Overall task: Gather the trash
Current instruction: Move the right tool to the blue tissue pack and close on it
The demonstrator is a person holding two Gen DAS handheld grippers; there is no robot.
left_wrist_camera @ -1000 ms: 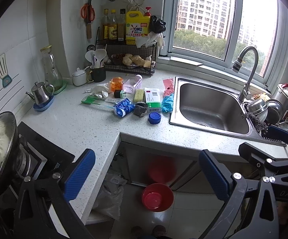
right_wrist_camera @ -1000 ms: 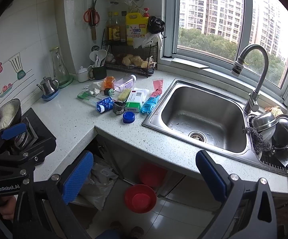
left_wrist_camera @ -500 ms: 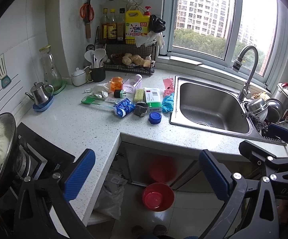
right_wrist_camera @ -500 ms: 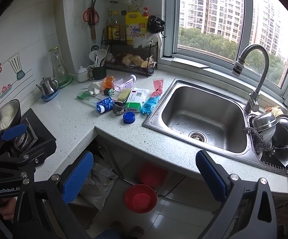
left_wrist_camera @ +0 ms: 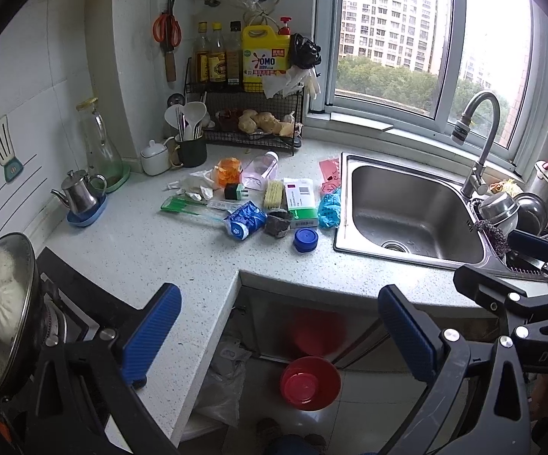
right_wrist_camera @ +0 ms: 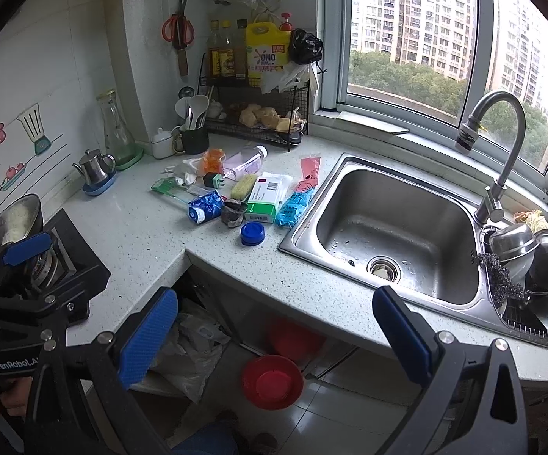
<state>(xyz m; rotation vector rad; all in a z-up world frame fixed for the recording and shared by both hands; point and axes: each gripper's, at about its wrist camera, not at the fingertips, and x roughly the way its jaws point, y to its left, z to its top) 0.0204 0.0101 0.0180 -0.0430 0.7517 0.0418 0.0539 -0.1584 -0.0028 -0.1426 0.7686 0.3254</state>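
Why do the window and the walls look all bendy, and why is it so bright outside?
Both wrist views use fisheye lenses, so the window frame curves in the left view and the faucet leans in the right view; corners go black. In both, daylight washes out the sky, while the sink stays sharp.

Print on the green-and-white box (right_wrist_camera: pixel 265 196) is too small to read.

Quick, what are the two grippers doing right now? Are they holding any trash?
Left gripper: open, holding nothing.
Right gripper: open, holding nothing.
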